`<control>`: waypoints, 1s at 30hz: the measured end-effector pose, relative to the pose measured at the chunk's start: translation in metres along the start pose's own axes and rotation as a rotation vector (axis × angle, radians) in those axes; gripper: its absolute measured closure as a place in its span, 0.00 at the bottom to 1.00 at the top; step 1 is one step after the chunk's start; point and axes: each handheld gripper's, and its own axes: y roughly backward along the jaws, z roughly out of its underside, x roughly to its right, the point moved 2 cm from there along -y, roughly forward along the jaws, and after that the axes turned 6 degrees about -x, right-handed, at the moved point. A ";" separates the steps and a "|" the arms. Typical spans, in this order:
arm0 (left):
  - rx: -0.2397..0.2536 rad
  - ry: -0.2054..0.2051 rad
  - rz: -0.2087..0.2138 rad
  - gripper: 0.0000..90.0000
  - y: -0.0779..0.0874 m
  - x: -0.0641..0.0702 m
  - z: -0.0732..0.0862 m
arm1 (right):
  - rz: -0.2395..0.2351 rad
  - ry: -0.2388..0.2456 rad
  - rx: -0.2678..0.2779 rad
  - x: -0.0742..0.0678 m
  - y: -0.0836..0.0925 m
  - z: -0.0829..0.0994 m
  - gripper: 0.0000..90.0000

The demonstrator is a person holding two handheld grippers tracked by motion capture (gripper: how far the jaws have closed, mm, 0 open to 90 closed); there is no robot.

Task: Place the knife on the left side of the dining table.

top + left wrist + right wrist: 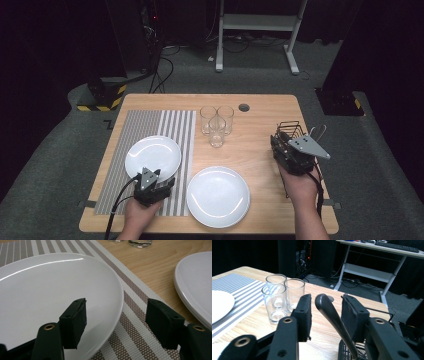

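Observation:
My left gripper (160,176) (116,303) is open, low at the near edge of a white plate (152,155) (50,285) on the striped placemat (145,125). One jaw hangs over the plate's inside and the other over the mat, so the rim lies between them untouched. My right gripper (288,137) (327,298) hovers over a black wire basket (290,126) (344,352) at the table's right. A dark utensil handle (329,315) rises from the basket between its jaws, with a thin gap on each side.
A second white plate (218,196) (197,282) lies on bare wood at the front middle. Three clear glasses (217,122) (279,297) stand clustered at the back centre. Beyond the table are a white desk frame (260,22) and cables on the floor.

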 end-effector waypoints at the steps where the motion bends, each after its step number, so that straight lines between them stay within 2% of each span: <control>1: 0.001 0.000 0.001 0.37 0.000 0.000 0.000 | 0.000 -0.002 -0.003 0.000 0.000 0.001 0.70; 7: 0.000 0.003 0.001 0.37 0.000 0.000 0.000 | 0.020 -0.001 0.006 0.000 -0.001 0.001 0.77; 10: -0.001 0.003 0.001 0.37 0.000 0.000 0.000 | 0.042 0.031 0.008 -0.002 0.000 0.000 0.80; 15: -0.001 0.004 0.001 0.37 0.000 0.000 0.000 | 0.052 0.045 0.013 -0.002 0.001 -0.002 0.82; 19: -0.002 0.003 0.000 0.37 0.000 0.000 0.000 | 0.061 0.041 0.037 -0.001 0.005 -0.006 0.84; 30: -0.003 0.005 0.004 0.37 0.000 0.000 0.000 | 0.070 0.045 0.059 0.000 0.007 -0.012 0.86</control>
